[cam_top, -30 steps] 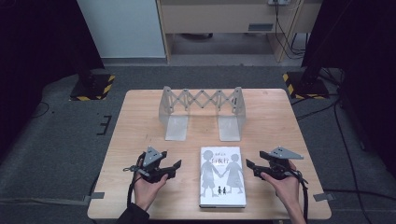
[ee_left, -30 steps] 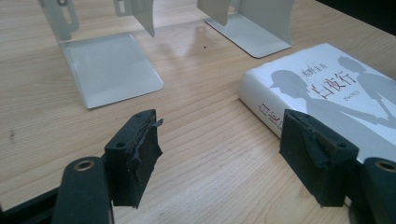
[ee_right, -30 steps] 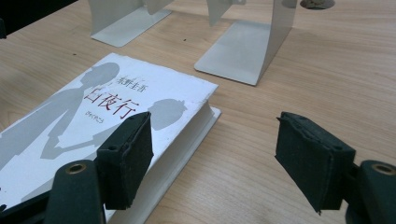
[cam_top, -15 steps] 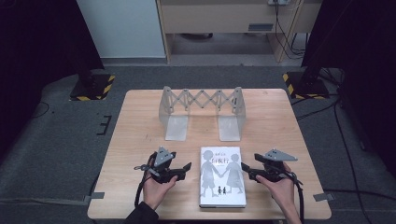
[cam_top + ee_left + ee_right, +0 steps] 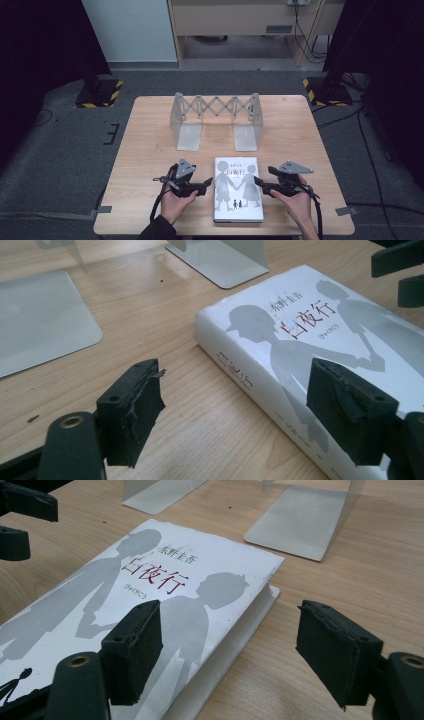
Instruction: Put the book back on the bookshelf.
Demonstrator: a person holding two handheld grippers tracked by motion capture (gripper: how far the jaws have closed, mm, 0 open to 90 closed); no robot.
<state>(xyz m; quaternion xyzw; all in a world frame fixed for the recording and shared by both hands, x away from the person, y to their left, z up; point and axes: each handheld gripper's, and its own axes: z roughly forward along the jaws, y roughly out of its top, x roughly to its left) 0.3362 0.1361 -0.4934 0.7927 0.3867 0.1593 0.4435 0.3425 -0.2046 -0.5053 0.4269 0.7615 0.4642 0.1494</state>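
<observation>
On both sides of the book (image 5: 238, 188), which is lying flat on the tabletop (image 5: 150, 150) near the bookend rack (image 5: 216, 120), the left hand-held gripper (image 5: 206, 186) & right hand-held gripper (image 5: 259, 183) are waiting open, holding nothing; the left jaws have just been opening. Squeezing unevenly could be sliding the book away or bending its cover.

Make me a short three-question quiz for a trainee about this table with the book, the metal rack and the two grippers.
1. True or false: the book stands upright inside the folding metal rack.
2. Which gripper is at the book's spine side: A) left gripper, B) right gripper?
3. Fill in: both grippers have their jaws ____, with nothing pressed between the pads.

Key
1. False: it lies flat, cover up, on the wooden table, apart from the rack and nearer the person.
2. A: the left gripper view shows the spine facing it.
3. Open: each sits beside a long edge of the book.
</observation>
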